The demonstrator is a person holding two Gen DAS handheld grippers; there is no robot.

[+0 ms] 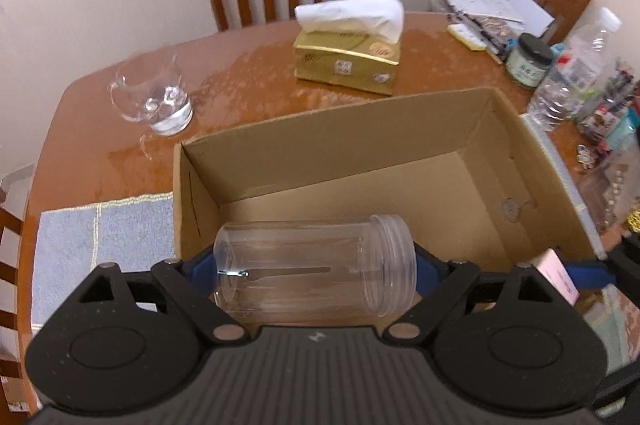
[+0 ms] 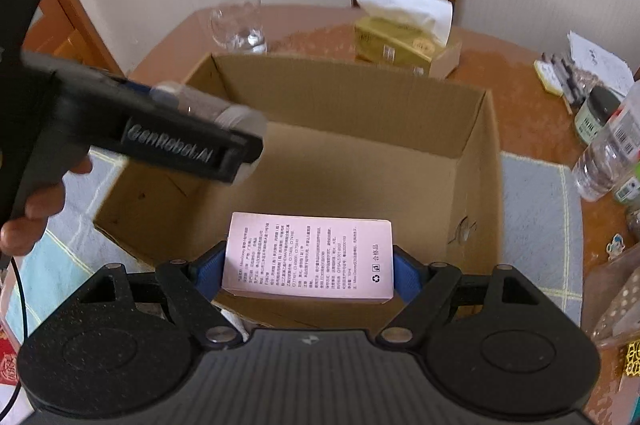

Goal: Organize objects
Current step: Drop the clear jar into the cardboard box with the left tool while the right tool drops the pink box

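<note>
Blue fingers (image 1: pixel 204 265) of the left gripper (image 1: pixel 316 267) pinch a clear plastic jar (image 1: pixel 314 265), lidless and lying sideways, held over the near edge of the open cardboard box (image 1: pixel 360 129). Beyond it on the wooden table (image 1: pixel 248 65) stand a glass mug (image 1: pixel 154 101) and tissue box (image 1: pixel 348 65).

From the right wrist, the right gripper (image 2: pixel 308 265) clamps a pink printed carton (image 2: pixel 308 257) above the same box's (image 2: pixel 360 97) near wall, with the left gripper (image 2: pixel 168 141) reaching over its left side.
</note>
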